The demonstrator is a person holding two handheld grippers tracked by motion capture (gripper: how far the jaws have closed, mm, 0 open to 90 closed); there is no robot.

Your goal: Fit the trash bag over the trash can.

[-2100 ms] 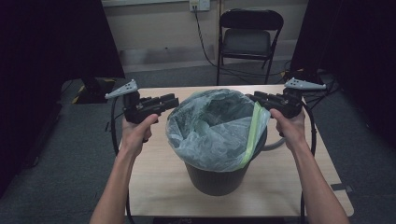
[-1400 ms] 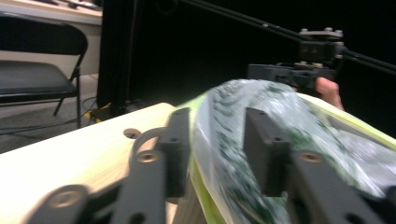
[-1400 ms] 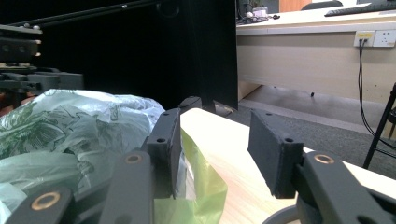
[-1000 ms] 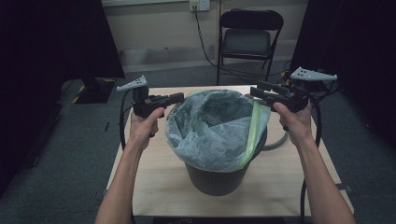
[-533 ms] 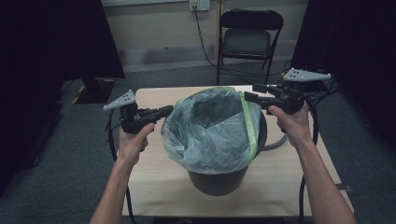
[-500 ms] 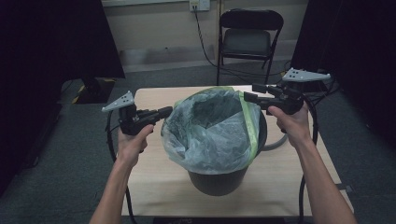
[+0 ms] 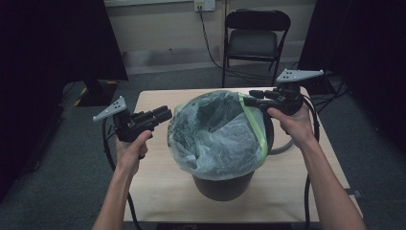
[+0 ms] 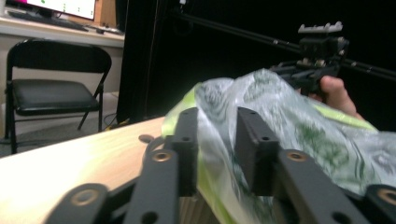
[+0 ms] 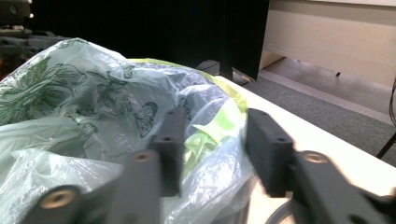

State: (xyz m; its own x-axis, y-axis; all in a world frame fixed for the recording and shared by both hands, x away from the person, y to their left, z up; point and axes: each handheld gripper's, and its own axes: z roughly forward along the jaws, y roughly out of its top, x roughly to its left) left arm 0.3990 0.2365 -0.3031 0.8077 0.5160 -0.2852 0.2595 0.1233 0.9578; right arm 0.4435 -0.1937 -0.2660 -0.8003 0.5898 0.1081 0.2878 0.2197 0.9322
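Left claw [image 7: 165, 114] is seen just beside the bag's left edge; its jaws have just been opening, and in the left gripper view they stand apart with bag film [image 8: 280, 135] between them, unpressed. Right claw [image 7: 249, 98] is set at the bag's upper right rim; its jaws have just been closing, a green-edged fold lies between them, not yet pinched. Bag [image 7: 215, 134] is draped over the dark bin [image 7: 222, 184] at the worktop's [image 7: 158, 191] middle.

no readable text, labels or numbers — none legible anywhere
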